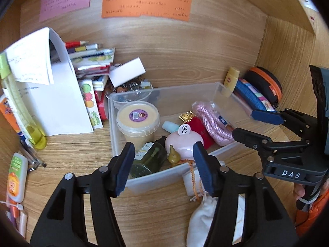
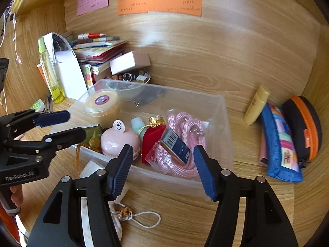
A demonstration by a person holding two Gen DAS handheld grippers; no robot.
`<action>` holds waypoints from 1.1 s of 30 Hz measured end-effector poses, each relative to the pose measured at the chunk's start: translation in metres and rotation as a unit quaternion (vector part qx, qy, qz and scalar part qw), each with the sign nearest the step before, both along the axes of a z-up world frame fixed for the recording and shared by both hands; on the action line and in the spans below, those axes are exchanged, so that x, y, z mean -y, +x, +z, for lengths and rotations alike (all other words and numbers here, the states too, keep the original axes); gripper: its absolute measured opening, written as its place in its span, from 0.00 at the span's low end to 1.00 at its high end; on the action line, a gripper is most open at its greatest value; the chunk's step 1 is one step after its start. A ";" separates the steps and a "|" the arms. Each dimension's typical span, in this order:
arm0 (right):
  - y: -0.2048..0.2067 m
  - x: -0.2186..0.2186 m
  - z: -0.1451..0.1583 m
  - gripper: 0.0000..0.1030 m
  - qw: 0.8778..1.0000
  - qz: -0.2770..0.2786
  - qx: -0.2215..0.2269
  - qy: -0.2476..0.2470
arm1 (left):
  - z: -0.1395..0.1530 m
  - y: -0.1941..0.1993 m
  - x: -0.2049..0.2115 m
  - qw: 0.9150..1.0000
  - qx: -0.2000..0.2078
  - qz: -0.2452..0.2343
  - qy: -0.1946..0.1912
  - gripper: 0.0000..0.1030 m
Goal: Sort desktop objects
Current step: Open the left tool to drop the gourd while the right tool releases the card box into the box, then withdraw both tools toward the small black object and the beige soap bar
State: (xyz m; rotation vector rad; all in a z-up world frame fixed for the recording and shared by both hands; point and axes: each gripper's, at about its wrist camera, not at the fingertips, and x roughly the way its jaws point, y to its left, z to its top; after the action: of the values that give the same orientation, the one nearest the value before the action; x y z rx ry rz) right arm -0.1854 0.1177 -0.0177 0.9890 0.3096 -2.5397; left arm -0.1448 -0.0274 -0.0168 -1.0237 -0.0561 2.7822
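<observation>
Desktop clutter is the job, and most of it already sits in the clear plastic bin [image 2: 224,111] on the wooden desk [image 2: 257,65]. Both grippers hang just in front of its near wall: left gripper [image 1: 162,168] with jaws parted and nothing between them, right gripper [image 2: 163,169] the same, spread and empty! Below them, outside the bin, lies a white drawstring pouch [image 1: 202,218], soft and light by the look of it; I'd pinch it at the gathered neck by the cord, not the loose body. Inside the bin: a pink round case [image 2: 120,142], smooth and likely slippery, a red velvet pouch [image 2: 153,139], a bagged pink rope [image 2: 185,127], a lidded tub [image 2: 102,103]. Further right, against the wall, a yellow tube [image 2: 257,105], a blue patchwork pouch [image 2: 281,144] and a black-and-orange zip case [image 2: 304,127] wait unsorted.
</observation>
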 end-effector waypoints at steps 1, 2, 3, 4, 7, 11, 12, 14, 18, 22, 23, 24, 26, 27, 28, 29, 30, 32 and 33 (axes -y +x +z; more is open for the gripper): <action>0.003 -0.002 0.003 0.64 1.000 -0.002 -0.005 0.000 | 0.003 0.004 0.001 1.000 -0.004 0.003 -0.001 0.63; 0.007 -0.005 0.006 0.66 1.000 -0.007 -0.012 0.000 | 0.005 0.007 0.001 1.000 -0.007 0.005 -0.001 0.64; 0.011 -0.008 0.009 0.69 1.000 -0.010 -0.019 -0.002 | 0.007 0.011 0.002 1.000 -0.011 0.006 0.001 0.64; 0.013 -0.010 0.012 0.71 1.000 -0.013 -0.022 -0.004 | 0.008 0.014 0.002 1.000 -0.012 0.007 0.002 0.65; 0.024 -0.019 0.020 0.73 0.999 -0.021 -0.033 -0.012 | 0.010 0.023 0.003 1.000 -0.015 0.012 0.003 0.71; 0.037 -0.030 0.025 0.78 0.999 -0.031 -0.040 -0.020 | 0.008 0.037 0.002 1.000 -0.017 0.019 0.000 0.77; 0.042 -0.033 0.026 0.78 0.998 -0.033 -0.041 -0.023 | 0.006 0.042 0.002 1.000 -0.015 0.021 0.000 0.79; 0.050 -0.038 0.025 0.78 0.998 -0.037 -0.042 -0.025 | 0.003 0.051 0.001 1.000 -0.013 0.025 0.002 0.82; 0.067 -0.049 0.021 0.78 0.997 -0.048 -0.045 -0.028 | -0.006 0.068 0.000 0.999 -0.006 0.035 0.000 0.88; 0.085 -0.060 0.009 0.78 0.997 -0.055 -0.035 -0.034 | -0.018 0.083 -0.002 0.999 0.010 0.038 0.001 0.88; 0.090 -0.062 0.004 0.78 0.997 -0.055 -0.030 -0.036 | -0.020 0.085 -0.003 0.999 0.013 0.038 0.001 0.88; 0.094 -0.064 0.001 0.78 0.997 -0.055 -0.026 -0.037 | -0.024 0.089 -0.004 0.999 0.016 0.036 -0.001 0.88; 0.104 -0.066 -0.008 0.78 0.998 -0.054 -0.020 -0.035 | -0.030 0.098 -0.007 0.999 0.021 0.033 -0.002 0.88; 0.108 -0.066 -0.011 0.78 0.998 -0.053 -0.018 -0.033 | -0.032 0.101 -0.008 0.999 0.023 0.032 -0.003 0.88; 0.112 -0.066 -0.014 0.78 0.998 -0.051 -0.016 -0.033 | -0.035 0.105 -0.010 0.999 0.025 0.031 -0.005 0.88; 0.117 -0.066 -0.017 0.78 0.998 -0.048 -0.014 -0.032 | -0.039 0.110 -0.013 0.999 0.027 0.029 -0.006 0.88; 0.121 -0.065 -0.020 0.78 0.998 -0.044 -0.012 -0.032 | -0.041 0.113 -0.015 0.999 0.028 0.027 -0.006 0.88; 0.130 -0.063 -0.024 0.78 0.999 -0.035 -0.011 -0.034 | -0.046 0.120 -0.018 0.999 0.032 0.025 -0.007 0.88; 0.134 -0.062 -0.026 0.78 0.999 -0.031 -0.011 -0.034 | -0.049 0.124 -0.020 0.999 0.034 0.022 -0.007 0.88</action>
State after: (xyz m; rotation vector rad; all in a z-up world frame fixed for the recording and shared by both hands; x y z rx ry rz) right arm -0.0514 0.1795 -0.0442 0.9594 0.1997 -2.5992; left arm -0.0207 -0.0074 -0.0653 -1.1329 -0.0693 2.7915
